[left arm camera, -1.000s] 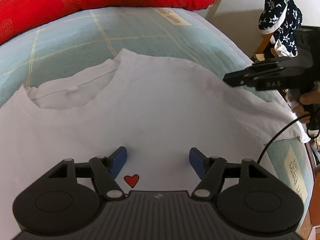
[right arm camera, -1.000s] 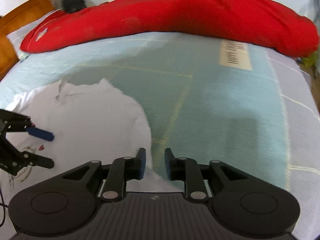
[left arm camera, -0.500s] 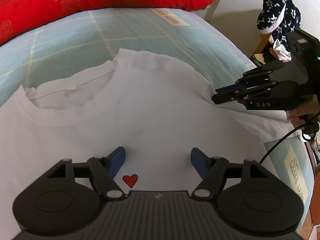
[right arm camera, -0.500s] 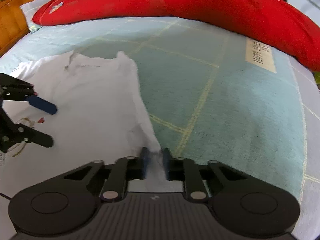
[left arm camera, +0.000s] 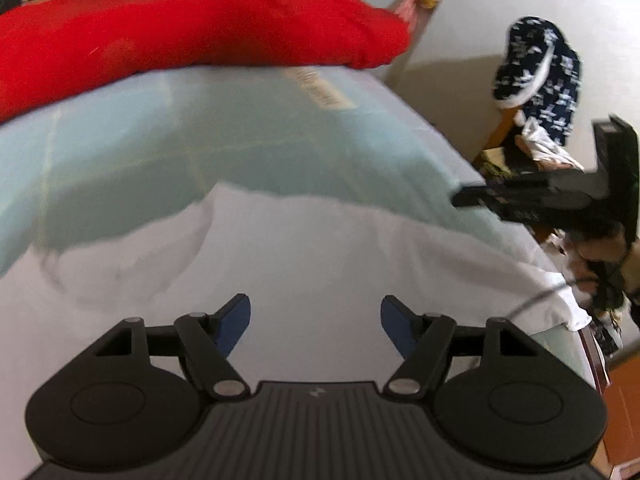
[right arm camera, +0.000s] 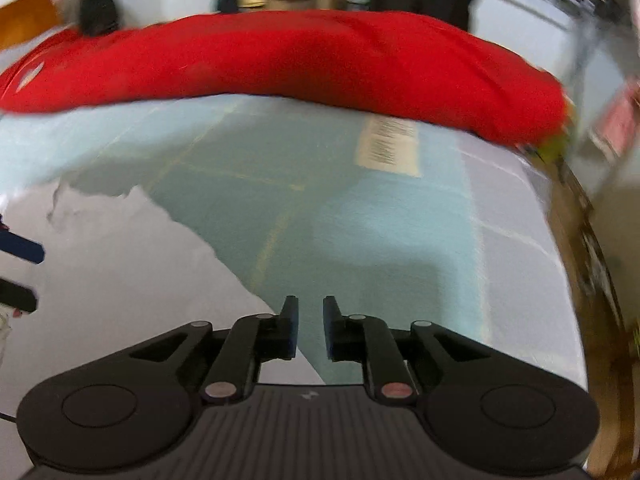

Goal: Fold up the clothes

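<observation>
A white T-shirt (left arm camera: 320, 264) lies flat on the light blue bed; it also shows at the left of the right wrist view (right arm camera: 120, 272). My left gripper (left arm camera: 315, 320) is open and empty, hovering over the shirt's chest. My right gripper (right arm camera: 307, 322) has its jaws narrowly apart with nothing between them, above the shirt's right edge. It shows from the side in the left wrist view (left arm camera: 464, 200), lifted above the shirt's sleeve. Both views are blurred by motion.
A long red pillow (left arm camera: 180, 32) lies across the head of the bed (right arm camera: 400, 240). A dark patterned garment (left arm camera: 536, 68) hangs beside the bed at the right. The bed's right edge (left arm camera: 576, 332) drops to the floor.
My right gripper has let go of the shirt's sleeve edge and risen off it, jaws slightly apart. Both grippers have tilted up, and the heart print is out of view.
</observation>
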Motion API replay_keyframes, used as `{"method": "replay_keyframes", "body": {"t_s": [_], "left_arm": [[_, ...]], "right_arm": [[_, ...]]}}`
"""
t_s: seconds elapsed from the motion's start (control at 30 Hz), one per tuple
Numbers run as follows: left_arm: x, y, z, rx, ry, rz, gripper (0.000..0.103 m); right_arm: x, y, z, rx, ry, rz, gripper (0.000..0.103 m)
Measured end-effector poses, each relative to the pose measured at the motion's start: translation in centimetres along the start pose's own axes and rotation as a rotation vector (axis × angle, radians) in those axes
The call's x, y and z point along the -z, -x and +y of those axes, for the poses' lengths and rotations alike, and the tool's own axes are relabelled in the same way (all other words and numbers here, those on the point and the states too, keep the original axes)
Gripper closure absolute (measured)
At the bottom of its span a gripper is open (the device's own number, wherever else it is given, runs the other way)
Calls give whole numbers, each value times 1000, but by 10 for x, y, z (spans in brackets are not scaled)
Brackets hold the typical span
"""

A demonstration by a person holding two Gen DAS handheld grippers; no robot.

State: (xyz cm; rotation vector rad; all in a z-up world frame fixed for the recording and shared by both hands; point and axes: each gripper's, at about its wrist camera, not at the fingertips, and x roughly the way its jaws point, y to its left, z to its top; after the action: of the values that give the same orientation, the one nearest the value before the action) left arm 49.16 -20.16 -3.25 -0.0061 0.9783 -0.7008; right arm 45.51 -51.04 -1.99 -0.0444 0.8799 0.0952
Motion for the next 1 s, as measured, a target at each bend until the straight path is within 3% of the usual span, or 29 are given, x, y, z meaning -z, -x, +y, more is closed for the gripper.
{"method": "replay_keyframes", "body": {"t_s": [0.13, 0.2, 0.3, 0.43, 0.47, 0.6, 0.77, 0.9, 0.97, 1.0], "left_arm": [[-14, -21, -17, 63, -70, -7, 32], [-17, -34, -26, 90, -112, -5, 32], [-17, -63, -33, 110, -150, 30, 32], [-31, -100, -28, -1, -176, 69, 36], [-37, -100, -26, 0, -161, 58, 36], [-45, -92, -31, 43, -157, 43, 36], [-32, -98, -36, 52, -192, 97, 36], [-26, -97, -38, 44, -214, 99, 35], [-27, -96, -38, 41, -213, 100, 35], [-27, -96, -38, 40, -211, 102, 35]], "right_arm": [[35, 31, -16, 7, -193, 42, 81], [57, 35, -14, 4, -262, 68, 71], [85, 23, -17, 30, -344, 96, 71], [87, 3, -45, 61, -436, 4, 73], [82, 4, -53, 86, -446, -18, 71], [75, 39, -74, 126, -376, -99, 68], [105, 45, -94, 72, -252, 26, 59], [113, 30, -94, 19, -152, 89, 58], [113, 23, -93, 6, -118, 107, 65], [112, 22, -92, 1, -110, 117, 91]]}}
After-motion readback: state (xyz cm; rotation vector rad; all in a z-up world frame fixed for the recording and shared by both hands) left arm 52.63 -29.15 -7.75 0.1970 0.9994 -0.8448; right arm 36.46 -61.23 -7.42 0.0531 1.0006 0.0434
